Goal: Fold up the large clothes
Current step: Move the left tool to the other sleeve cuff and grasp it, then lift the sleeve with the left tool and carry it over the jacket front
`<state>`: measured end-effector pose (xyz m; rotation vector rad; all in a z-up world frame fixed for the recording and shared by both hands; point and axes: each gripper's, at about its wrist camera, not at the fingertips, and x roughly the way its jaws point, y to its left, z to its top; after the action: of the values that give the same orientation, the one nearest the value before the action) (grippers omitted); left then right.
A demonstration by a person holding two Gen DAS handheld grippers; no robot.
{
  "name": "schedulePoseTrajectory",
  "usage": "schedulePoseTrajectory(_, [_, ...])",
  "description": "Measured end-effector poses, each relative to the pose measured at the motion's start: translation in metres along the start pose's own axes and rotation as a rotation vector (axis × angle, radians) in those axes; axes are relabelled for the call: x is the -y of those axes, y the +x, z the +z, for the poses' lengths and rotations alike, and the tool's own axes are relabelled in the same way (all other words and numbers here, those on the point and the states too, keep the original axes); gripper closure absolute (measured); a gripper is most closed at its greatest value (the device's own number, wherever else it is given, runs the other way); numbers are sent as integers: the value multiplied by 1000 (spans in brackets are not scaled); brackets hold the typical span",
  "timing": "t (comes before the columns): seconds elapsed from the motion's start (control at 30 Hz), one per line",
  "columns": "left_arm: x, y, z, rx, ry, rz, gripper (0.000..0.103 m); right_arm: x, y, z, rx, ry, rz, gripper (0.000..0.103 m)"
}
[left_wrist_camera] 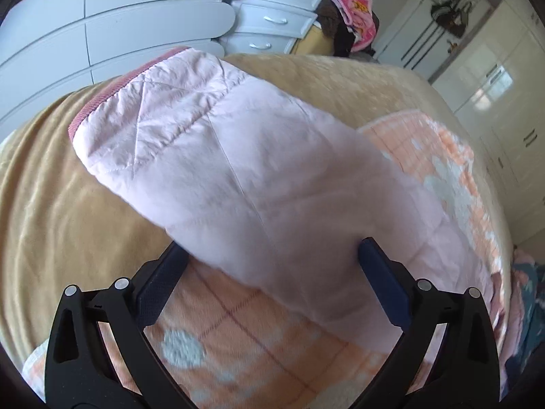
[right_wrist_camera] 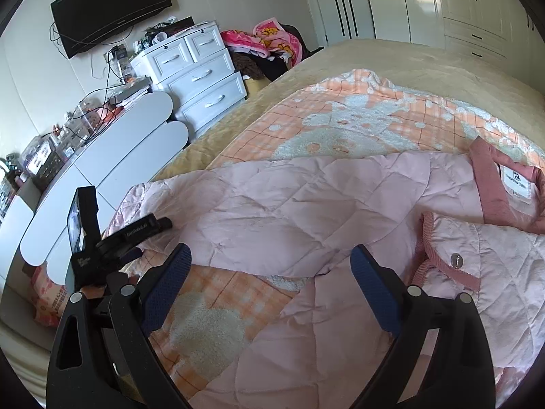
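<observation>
A pale pink quilted jacket (right_wrist_camera: 306, 204) lies spread on a peach checked blanket (right_wrist_camera: 340, 119), its darker pink collar (right_wrist_camera: 490, 184) at the right. In the left wrist view one sleeve (left_wrist_camera: 218, 143) with a dark pink cuff (left_wrist_camera: 102, 102) stretches away from me, blurred. It runs between the wide-apart fingers of my left gripper (left_wrist_camera: 272, 246), which is open. The right wrist view shows that left gripper (right_wrist_camera: 160, 225) at the sleeve's left end. My right gripper (right_wrist_camera: 270, 249) is open just above the jacket where the sleeve meets the body, gripping nothing.
The blanket lies on a bed with a tan cover (right_wrist_camera: 391, 58). Left of the bed stand a white curved cabinet (right_wrist_camera: 112, 156) and white drawers (right_wrist_camera: 204, 78). A pile of clothes (right_wrist_camera: 269, 44) sits past the bed's foot, and white wardrobes (right_wrist_camera: 477, 6) line the far wall.
</observation>
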<state>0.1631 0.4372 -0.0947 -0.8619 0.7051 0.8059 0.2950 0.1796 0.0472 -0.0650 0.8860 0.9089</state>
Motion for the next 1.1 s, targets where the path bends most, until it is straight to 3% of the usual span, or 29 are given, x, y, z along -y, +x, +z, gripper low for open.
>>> schedulePoseTrajectory(0.1, [-13, 5, 9, 16, -57, 12, 9, 11, -4, -6, 1, 23, -13, 9])
schedulePoseTrajectory(0.37, [-40, 16, 28, 68, -185, -45, 9, 52, -28, -16, 22, 87, -67, 9])
schedulePoseTrajectory(0.53, [-30, 13, 27, 97, -107, 28, 27, 75, -51, -24, 54, 133, -92, 9])
schedulePoseTrajectory(0.67, [-25, -12, 30, 176, -55, 37, 72, 86, -69, -31, 86, 169, -97, 9])
schedulePoseTrajectory(0.73, [-20, -32, 33, 234, -9, 29, 86, 90, -79, -34, 99, 169, -111, 9])
schedulePoseTrajectory(0.93, [-2, -84, 29, 329, 44, -79, 91, 103, -105, -43, 128, 189, -140, 9])
schedulePoseTrajectory(1.1, [21, -127, 19, 353, 76, -192, 92, 114, -135, -53, 159, 204, -173, 9])
